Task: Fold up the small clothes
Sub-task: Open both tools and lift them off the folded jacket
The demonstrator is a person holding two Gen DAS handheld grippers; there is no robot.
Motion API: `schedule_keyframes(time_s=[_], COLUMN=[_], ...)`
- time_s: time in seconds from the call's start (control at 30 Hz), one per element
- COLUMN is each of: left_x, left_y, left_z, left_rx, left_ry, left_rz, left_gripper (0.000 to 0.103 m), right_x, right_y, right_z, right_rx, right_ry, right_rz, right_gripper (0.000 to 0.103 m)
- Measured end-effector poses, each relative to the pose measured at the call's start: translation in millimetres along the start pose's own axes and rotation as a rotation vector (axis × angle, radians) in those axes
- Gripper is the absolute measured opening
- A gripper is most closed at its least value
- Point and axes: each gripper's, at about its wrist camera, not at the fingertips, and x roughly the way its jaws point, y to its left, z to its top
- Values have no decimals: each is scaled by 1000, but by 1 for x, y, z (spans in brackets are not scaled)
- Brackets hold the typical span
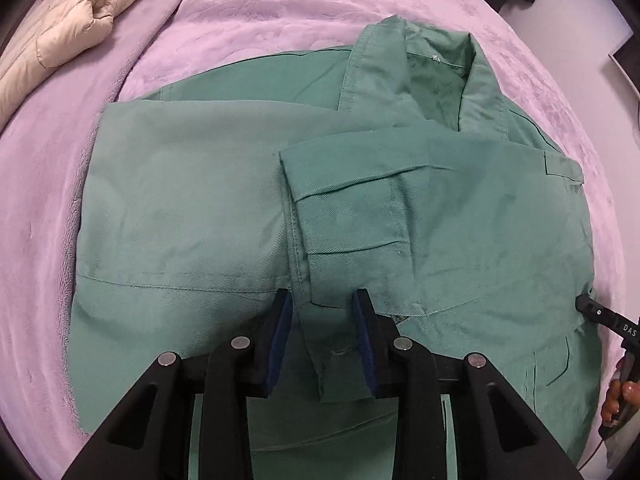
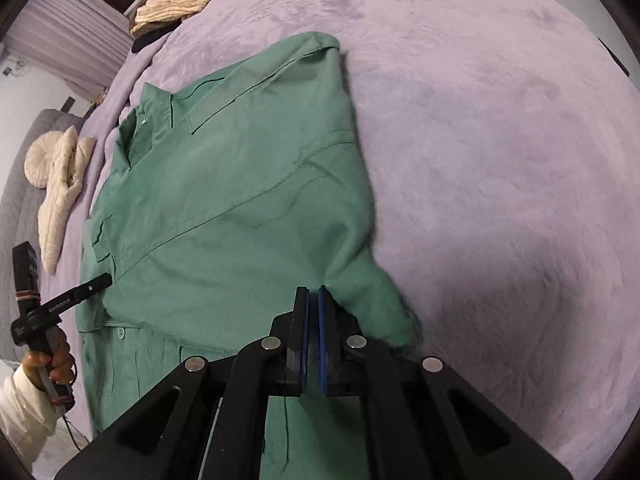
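the green shirt (image 1: 248, 200) lies spread on the lilac bed (image 2: 500, 160) ahead of both tongs. left tongs (image 1: 323, 300) gape over its cuff; right tongs (image 2: 314, 292) pinch its edge. cream jacket (image 1: 64, 28) far left.

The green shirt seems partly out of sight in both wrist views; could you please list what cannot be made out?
- Left wrist view: the green shirt's lower hem is hidden by the left gripper and cut off by the bottom edge.
- Right wrist view: whether the right gripper actually pinches fabric; its nearly closed pads cover the contact.
- Right wrist view: the shirt's right edge is motion-blurred.
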Motion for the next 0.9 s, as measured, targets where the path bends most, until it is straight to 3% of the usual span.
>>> schedule_keyframes(time_s=[0.23,0.3,0.57,0.73,0.9], left_x=[-19,-27,-58,-44,-8], left_y=[14,16,4,-25,-25], left_z=[-14,-21,-43,-31,-33], left_rx=[-22,-27,-43,1,6], left_ry=[14,17,-5,-10,58], left_rz=[96,105,51,25,76], left_gripper=[34,34,34,34,34], right_x=[-19,-21,-40,-30,4], right_y=[-14,-12,4,21,15], right_z=[-13,-18,-33,-17,-12], right_rx=[79,84,112,70,94], right_ry=[13,26,22,4,63], right_rz=[-15,-41,-41,-37,-64], right_gripper=[1,7,7,7,12])
